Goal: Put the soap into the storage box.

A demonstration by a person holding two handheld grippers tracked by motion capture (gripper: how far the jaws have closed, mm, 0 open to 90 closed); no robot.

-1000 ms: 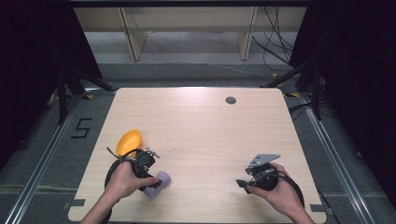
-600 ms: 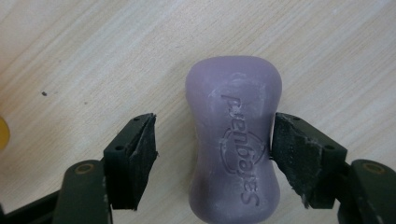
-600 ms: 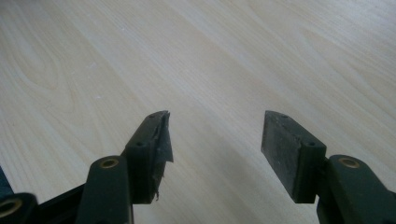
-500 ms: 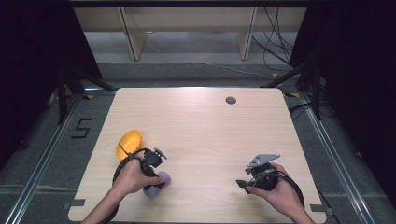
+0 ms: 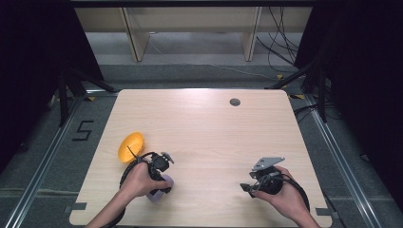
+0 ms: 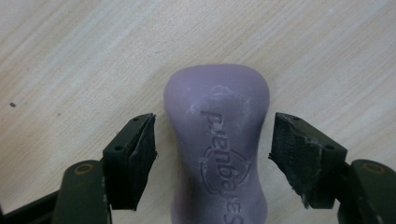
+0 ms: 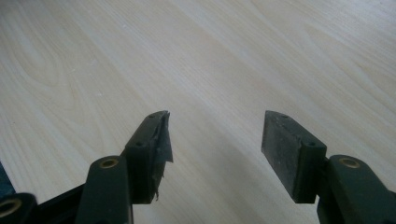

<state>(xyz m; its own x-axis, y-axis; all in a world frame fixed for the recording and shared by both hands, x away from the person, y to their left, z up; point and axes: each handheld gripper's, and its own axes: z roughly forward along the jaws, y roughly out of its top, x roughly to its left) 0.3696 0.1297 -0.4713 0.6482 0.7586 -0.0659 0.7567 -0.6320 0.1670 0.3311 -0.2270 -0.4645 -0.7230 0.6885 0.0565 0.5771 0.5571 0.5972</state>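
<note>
A pale wooden table (image 5: pixel 204 137) stands on a grey floor with dark curtains at both sides. Compared with a second ago, the left gripper (image 5: pixel 159 178) has drawn away from the orange bowl (image 5: pixel 130 146) toward the table's near edge and sunk lower over the purple soap bar (image 6: pixel 217 144), and its jaws have barely narrowed; the bowl, which then sat partly behind that claw, now lies clear, just beyond it and to its outer side. The right gripper (image 5: pixel 252 186) sits where it was, well apart on the other side of the table. In the left gripper view the bar lies flat on the wood between the left claw's two pads (image 6: pixel 140 149), its long axis running straight out along the jaws, the rounded end pointing away from the claw and the other end passing under the camera. The jaws stand spread, with a strip of table showing between each pad and the bar's flanks, so nothing is pinched. The bar is matte lilac, waisted in the middle, with an embossed word and a ring-shaped emblem and whitish scuffs on top. In the right gripper view that claw's jaws are spread over bare wood.
</note>
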